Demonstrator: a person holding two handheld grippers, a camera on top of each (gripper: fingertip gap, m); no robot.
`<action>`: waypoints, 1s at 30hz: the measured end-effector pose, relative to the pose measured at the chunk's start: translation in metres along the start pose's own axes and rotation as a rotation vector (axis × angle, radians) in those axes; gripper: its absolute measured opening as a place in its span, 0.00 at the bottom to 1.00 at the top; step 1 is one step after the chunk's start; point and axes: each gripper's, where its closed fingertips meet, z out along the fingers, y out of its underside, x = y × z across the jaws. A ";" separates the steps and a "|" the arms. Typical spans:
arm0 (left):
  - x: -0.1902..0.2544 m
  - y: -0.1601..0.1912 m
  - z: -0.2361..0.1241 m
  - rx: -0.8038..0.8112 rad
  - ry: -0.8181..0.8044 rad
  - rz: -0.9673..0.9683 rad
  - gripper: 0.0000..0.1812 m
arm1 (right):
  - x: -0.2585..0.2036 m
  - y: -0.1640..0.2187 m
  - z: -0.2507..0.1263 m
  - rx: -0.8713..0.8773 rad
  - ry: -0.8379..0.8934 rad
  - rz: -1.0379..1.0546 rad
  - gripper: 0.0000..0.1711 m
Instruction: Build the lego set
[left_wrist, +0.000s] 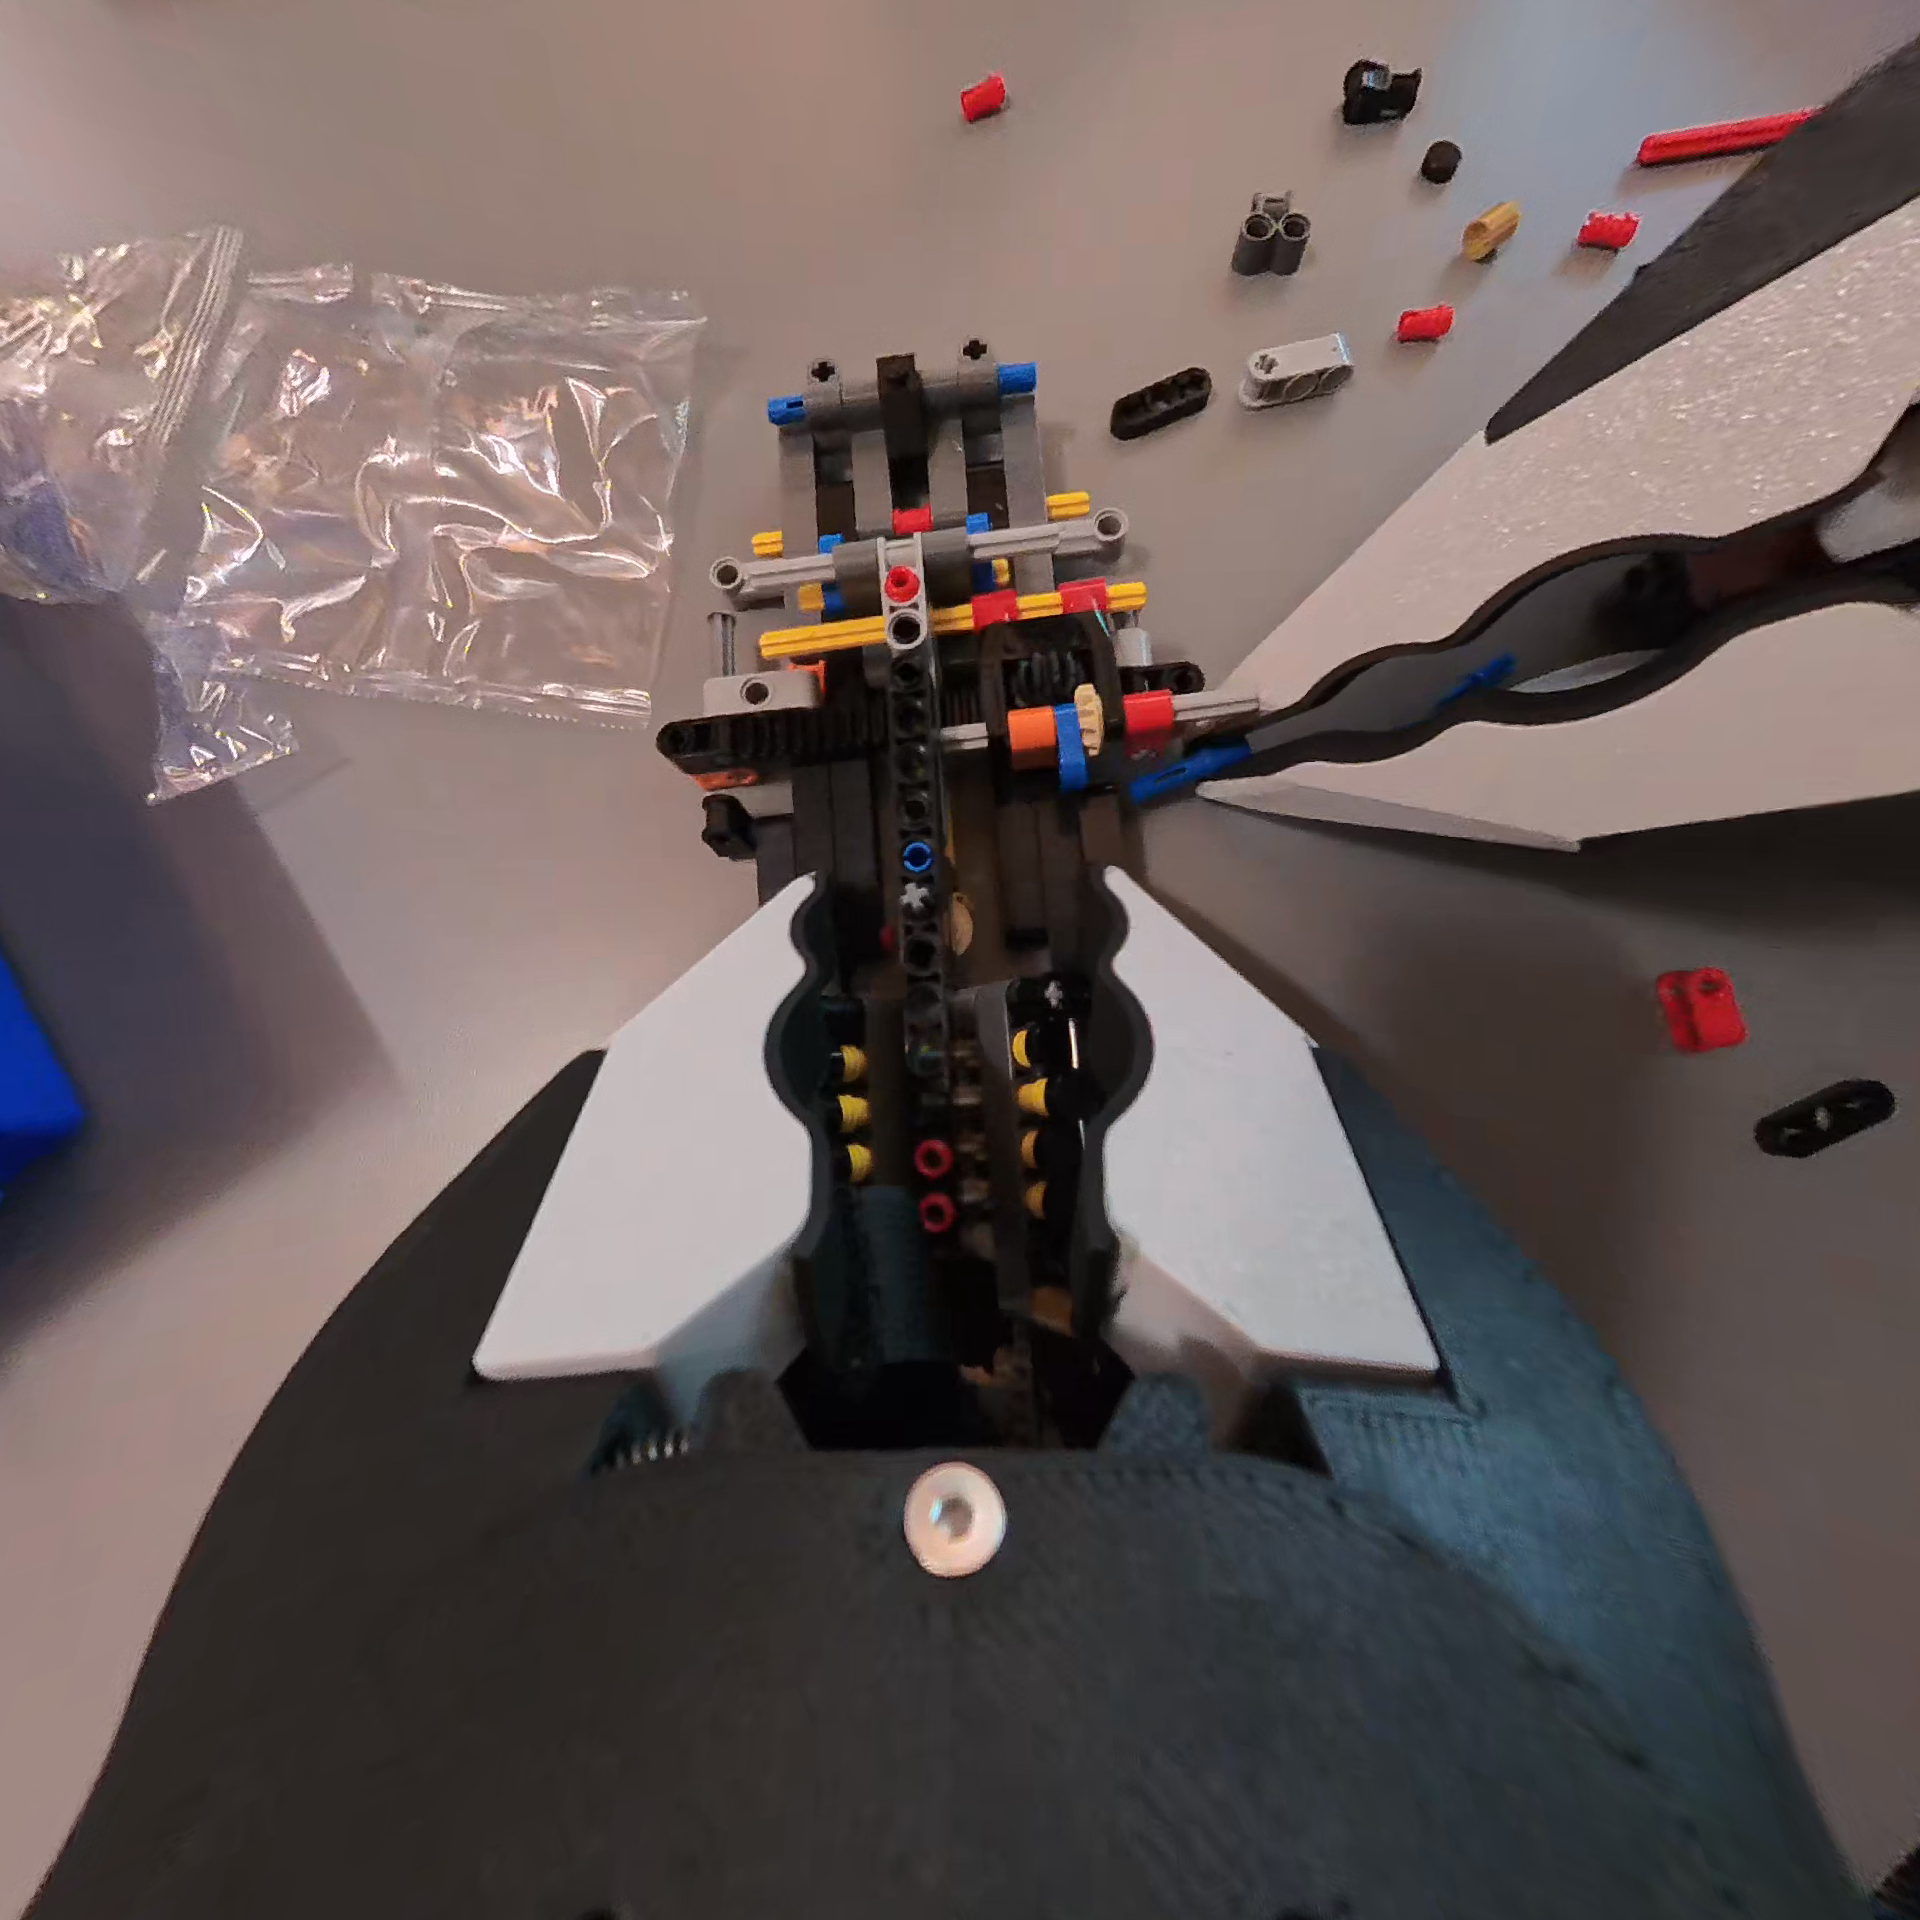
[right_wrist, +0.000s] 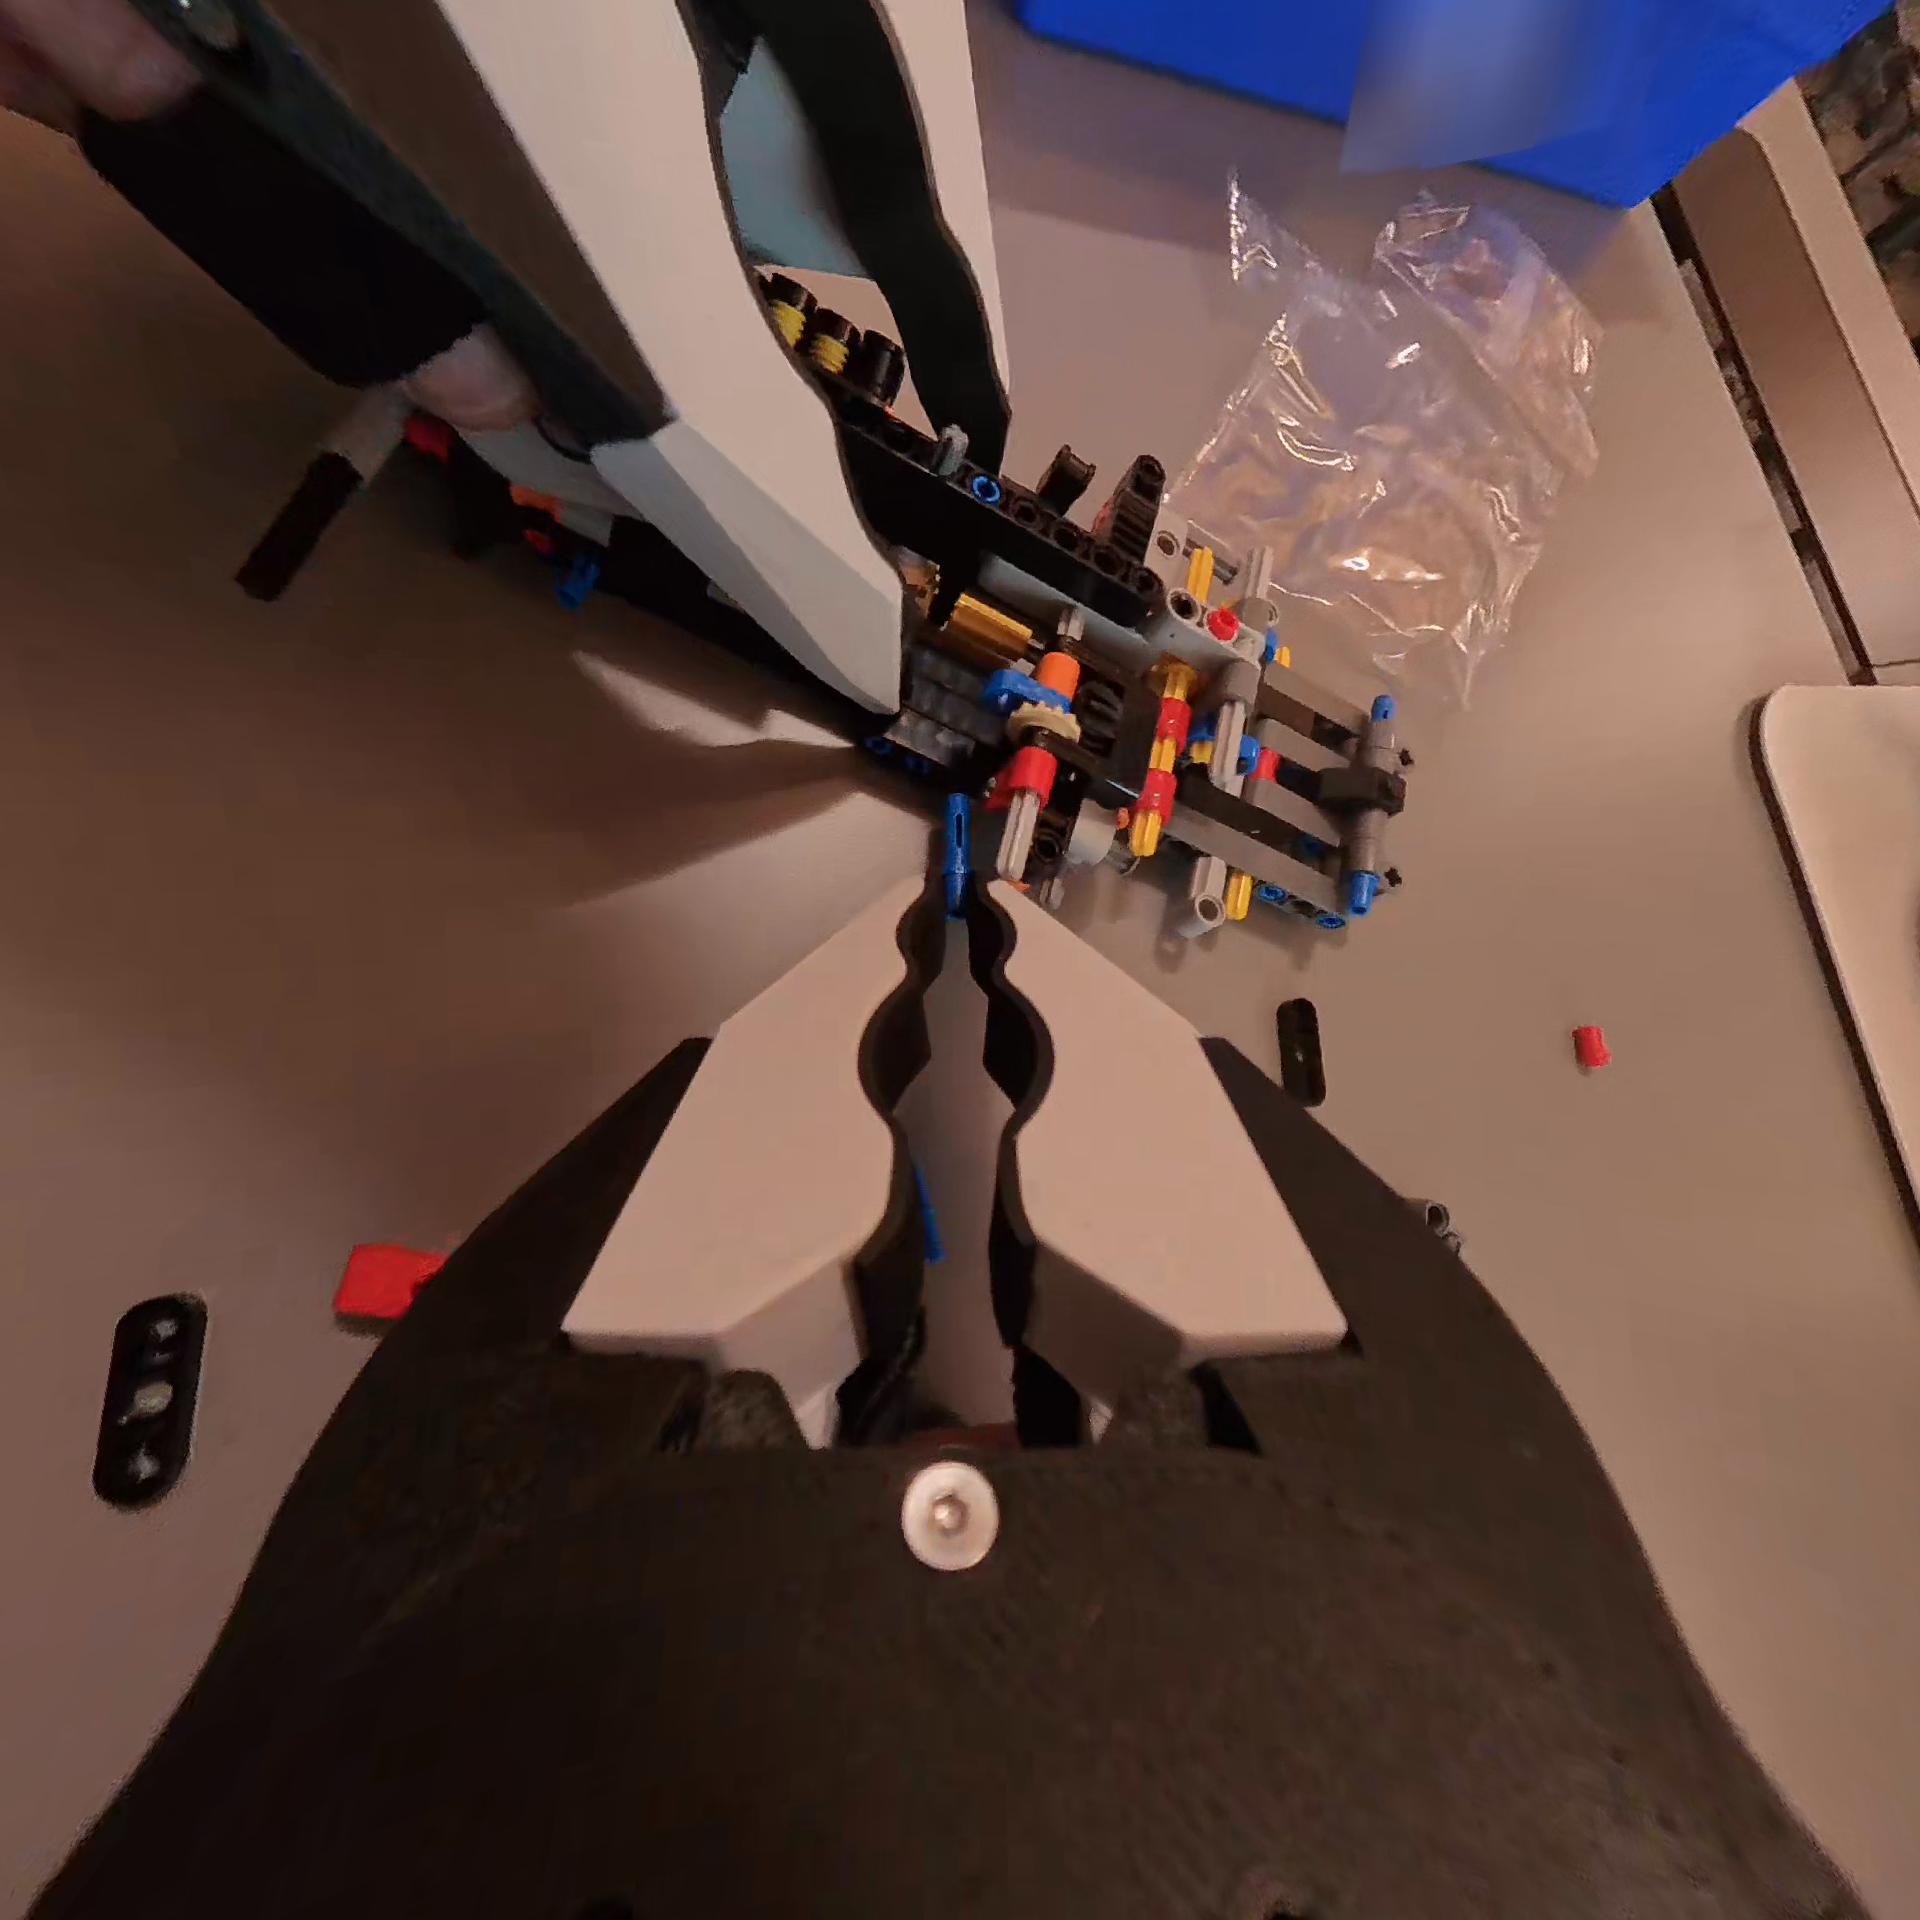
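left claw clamps the lego model; right claw pinches a blue pin beside it, loose pieces around.

Right hand-held gripper: white fingers nearly closed, pinching a blue pin at the tips. Pin tip next to the lego model on the tabletop. Left hand-held gripper: enters from upper left, clamped on the model's black beam. Clear plastic bag behind the model. Loose pieces: red piece, black link, black beam, red block.
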 end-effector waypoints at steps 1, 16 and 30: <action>0.000 -0.001 0.000 0.004 0.001 0.000 0.26 | 0.000 0.000 0.000 -0.008 0.010 -0.004 0.01; 0.001 -0.001 0.002 0.033 0.025 -0.025 0.28 | 0.004 -0.004 0.006 -0.036 0.102 0.036 0.01; 0.003 -0.002 0.000 0.051 0.042 -0.036 0.32 | 0.007 -0.005 0.010 -0.037 0.086 0.040 0.01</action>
